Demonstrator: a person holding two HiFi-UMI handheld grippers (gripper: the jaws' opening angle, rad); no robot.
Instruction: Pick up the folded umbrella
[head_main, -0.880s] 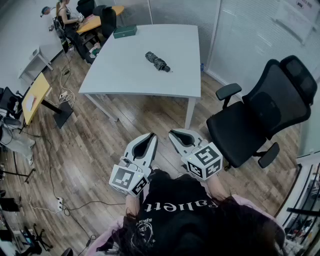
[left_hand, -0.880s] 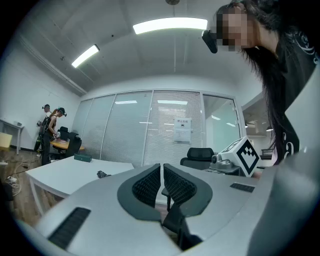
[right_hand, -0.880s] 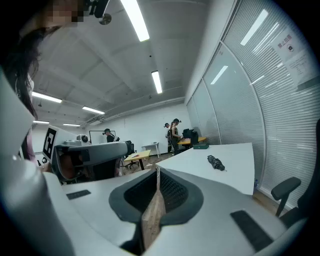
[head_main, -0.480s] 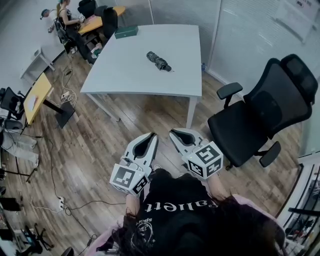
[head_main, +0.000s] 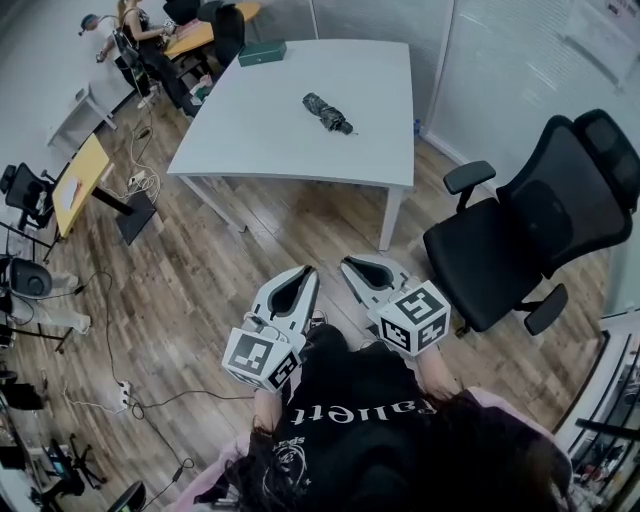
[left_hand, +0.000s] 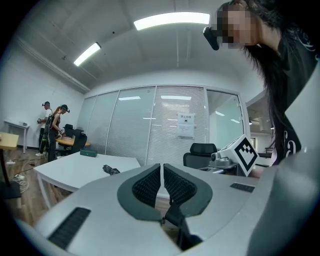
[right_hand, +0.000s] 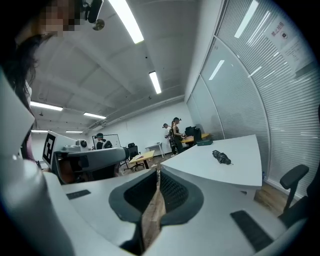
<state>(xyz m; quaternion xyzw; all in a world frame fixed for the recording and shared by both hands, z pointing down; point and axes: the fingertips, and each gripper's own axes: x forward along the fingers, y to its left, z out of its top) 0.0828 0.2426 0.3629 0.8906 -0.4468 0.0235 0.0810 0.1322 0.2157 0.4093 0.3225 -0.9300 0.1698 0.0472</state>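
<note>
The folded umbrella (head_main: 328, 113), dark and compact, lies on the white table (head_main: 270, 150) far ahead of me, toward its far right part. It also shows small in the left gripper view as the umbrella (left_hand: 110, 170) and in the right gripper view as the umbrella (right_hand: 221, 157). My left gripper (head_main: 306, 271) and right gripper (head_main: 347, 264) are held side by side close to my body, over the wooden floor, well short of the table. Both point toward the table. The left gripper (left_hand: 162, 165) has its pads together, and the right gripper (right_hand: 158, 171) is shut too, with nothing in either.
A black office chair (head_main: 520, 240) stands right of the table's near corner. A green box (head_main: 262, 52) sits at the table's far edge. People sit at a yellow desk (head_main: 205, 35) at the back left. A small yellow table (head_main: 75, 185) and floor cables (head_main: 120, 400) lie at left.
The head view has shifted a little, so the table and umbrella sit slightly further right and up in the picture. Both grippers stay in front of my body, still shut.
</note>
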